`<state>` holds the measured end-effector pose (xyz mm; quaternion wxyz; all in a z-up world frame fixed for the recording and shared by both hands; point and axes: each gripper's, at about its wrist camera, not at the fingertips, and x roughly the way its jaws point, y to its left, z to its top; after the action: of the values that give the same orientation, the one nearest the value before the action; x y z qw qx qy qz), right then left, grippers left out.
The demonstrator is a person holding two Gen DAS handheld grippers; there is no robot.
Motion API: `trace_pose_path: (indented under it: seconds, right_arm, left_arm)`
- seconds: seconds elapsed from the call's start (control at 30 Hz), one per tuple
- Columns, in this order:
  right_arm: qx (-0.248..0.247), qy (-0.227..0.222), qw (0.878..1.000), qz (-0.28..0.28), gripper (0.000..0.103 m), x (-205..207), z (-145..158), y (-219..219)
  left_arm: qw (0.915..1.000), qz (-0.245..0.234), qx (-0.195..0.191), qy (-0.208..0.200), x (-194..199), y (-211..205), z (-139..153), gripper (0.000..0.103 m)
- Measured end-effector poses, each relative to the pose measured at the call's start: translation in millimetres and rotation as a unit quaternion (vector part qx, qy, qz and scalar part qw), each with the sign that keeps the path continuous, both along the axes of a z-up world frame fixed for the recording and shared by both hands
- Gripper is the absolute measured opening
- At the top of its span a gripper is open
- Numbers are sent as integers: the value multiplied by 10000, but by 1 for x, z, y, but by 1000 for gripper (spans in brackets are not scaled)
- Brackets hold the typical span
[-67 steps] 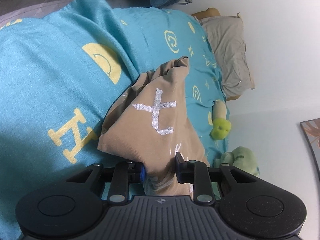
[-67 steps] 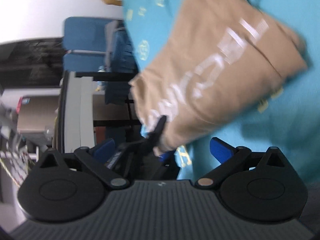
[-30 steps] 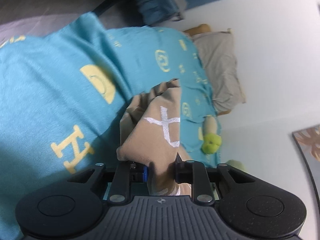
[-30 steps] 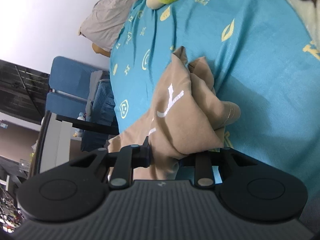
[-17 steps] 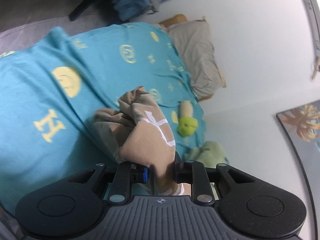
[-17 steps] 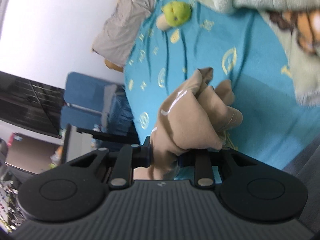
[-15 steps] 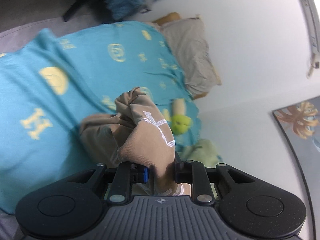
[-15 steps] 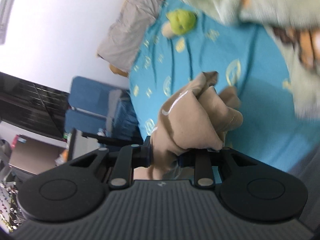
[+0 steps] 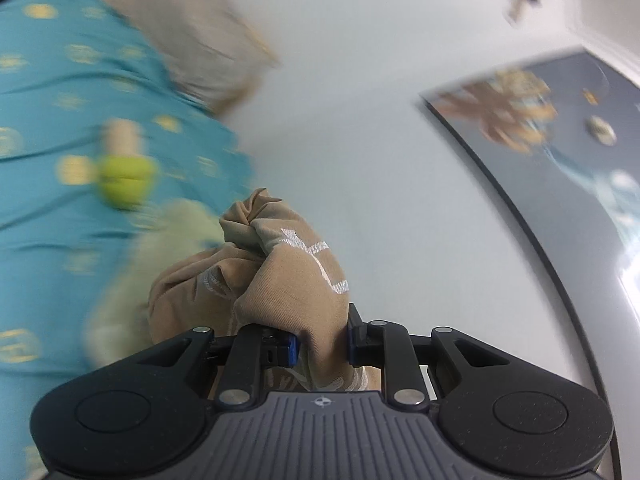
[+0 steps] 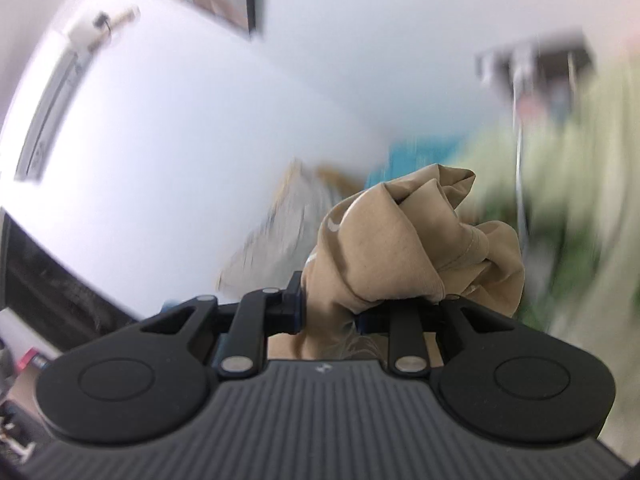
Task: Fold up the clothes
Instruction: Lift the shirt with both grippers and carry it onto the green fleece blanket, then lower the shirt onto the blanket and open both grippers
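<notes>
A tan garment with white lettering (image 9: 288,280) is bunched up and held in the air. My left gripper (image 9: 322,344) is shut on one bunch of it. My right gripper (image 10: 330,308) is shut on another bunch of the same tan garment (image 10: 404,248). Both views are tilted upward toward the white wall and are blurred. The rest of the garment hangs out of sight below the grippers.
The bed with a teal patterned cover (image 9: 60,100) lies at the left, with a beige pillow (image 9: 200,40), a green-headed plush toy (image 9: 124,176) and a pale green plush (image 9: 132,280). A framed picture (image 9: 560,152) hangs on the wall. A blurred pale green plush (image 10: 560,200) fills the right.
Both grippers have lifted the garment off the bed and swung upward. The views now face the wall and picture instead of the bed cover. Both grips stay shut.
</notes>
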<state>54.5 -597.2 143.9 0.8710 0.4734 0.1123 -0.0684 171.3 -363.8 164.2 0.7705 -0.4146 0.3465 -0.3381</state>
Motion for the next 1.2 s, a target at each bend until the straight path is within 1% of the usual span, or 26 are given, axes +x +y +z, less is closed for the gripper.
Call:
trace_pose_path:
  seconds: [0.07, 0.1, 0.17, 0.2, 0.23, 0.3, 0.37, 0.4, 0.47, 0.57, 0.63, 0.73, 0.8, 0.87, 0.93, 0.97, 1.07, 1.1, 1.17, 1.2]
  right_arm:
    - [-255, -99, 9991, -310, 27, -4, 21, -31]
    - [-408, -72, 9982, -441, 27, -5, 28, -43]
    - [-709, -17, 9950, -700, 27, -8, 40, -66]
    - [-780, 30, 9937, -807, 27, -8, 41, -76]
    - [-822, 81, 9925, -896, 27, -10, 37, -83]
    - [-914, 190, 9899, -1071, 27, -15, 26, -96]
    - [-1219, 468, 9842, -1192, 27, -20, 4, -92]
    - [-1360, 603, 9810, -1246, 27, -23, -7, -89]
    - [-1342, 768, 9804, -1221, 27, -33, -30, -76]
    - [-1315, 1015, 9790, -1182, 27, -47, -63, -56]
    - [-1296, 1179, 9777, -1156, 27, -56, -86, -43]
    - [-1267, 1425, 9753, -1115, 27, -70, -120, -23]
    - [-1140, 1595, 9743, -1110, 27, -76, -140, -16]
    - [-940, 1759, 9737, -1101, 29, -76, -156, -16]
    - [-780, 1791, 9749, -1069, 30, -77, -158, -16]
    - [-687, 1785, 9758, -1061, 31, -78, -157, -17]
    - [-348, 2006, 9732, -1064, 33, -84, -142, -18]
    - [-365, 2117, 9707, -1075, 33, -87, -135, -15]
    - [-458, 2268, 9670, -1065, 33, -94, -122, -7]
    - [-536, 2284, 9664, -1051, 33, -100, -115, -4]
  left_arm:
    - [9996, -236, -6, -144, 9, -54, 20, 22]
    - [9991, -349, 34, -241, 15, -80, 27, 22]
    - [9974, -568, 160, -422, 23, -123, 28, 23]
    - [9962, -679, 217, -504, 26, -143, 27, 23]
    - [9951, -788, 239, -547, 29, -159, 21, 23]
    - [9926, -1014, 276, -614, 30, -180, 0, 23]
    - [9875, -1261, 477, -816, 24, -190, -27, 24]
    - [9840, -1392, 601, -931, 20, -192, -40, 24]
    - [9775, -1588, 856, -1092, 11, -186, -66, 24]
    - [9753, -1751, 1002, -903, 1, -163, -105, 24]
    - [9732, -1830, 1124, -822, -9, -149, -125, 24]
    - [9652, -1986, 1449, -894, -23, -133, -150, 26]
    - [9596, -2064, 1728, -824, -23, -129, -168, 31]
    - [9536, -2108, 1981, -837, -24, -129, -182, 42]
    - [9497, -2054, 2106, -1069, -28, -127, -182, 48]
    - [9461, -2055, 2203, -1186, -30, -127, -177, 54]
    - [9367, -2042, 2487, -1382, -36, -122, -155, 67]
    - [9350, -2001, 2546, -1444, -40, -118, -146, 69]
    - [9321, -1859, 2602, -1697, -54, -104, -123, 81]
    - [9300, -1804, 2627, -1831, -62, -97, -112, 83]
